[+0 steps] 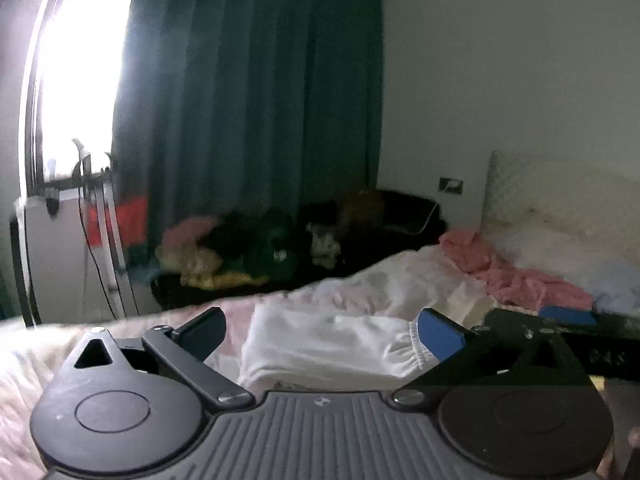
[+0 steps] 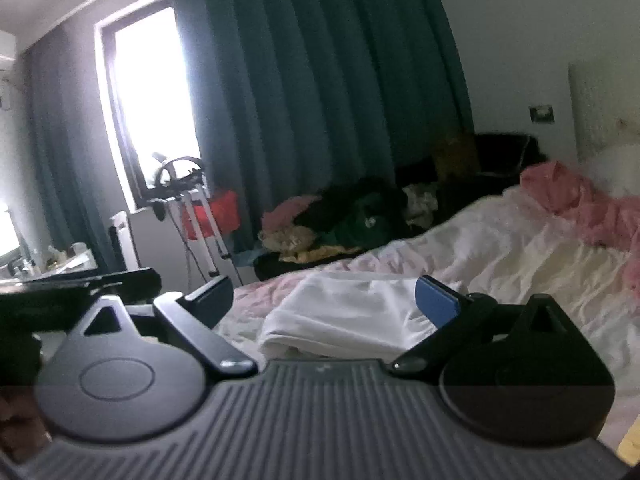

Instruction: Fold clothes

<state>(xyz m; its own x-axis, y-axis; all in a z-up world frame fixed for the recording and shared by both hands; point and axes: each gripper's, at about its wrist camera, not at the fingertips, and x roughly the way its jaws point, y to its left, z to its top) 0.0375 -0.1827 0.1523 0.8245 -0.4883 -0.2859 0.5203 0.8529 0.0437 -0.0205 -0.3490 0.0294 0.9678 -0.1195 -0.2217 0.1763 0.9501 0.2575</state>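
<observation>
Left wrist view: my left gripper gapes wide and empty above the folded white garment on the bed; right gripper likewise, apparently clearing it.

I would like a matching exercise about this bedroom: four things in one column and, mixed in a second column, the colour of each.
Things:
1. folded garment lying on the bed
2. curtain beside the window
3. crumpled cloth near the headboard
4. pad on one finger of the left gripper

Colours:
a. blue
b. pink
c. white
d. dark green

Pairs: 1-c, 2-d, 3-b, 4-a
</observation>
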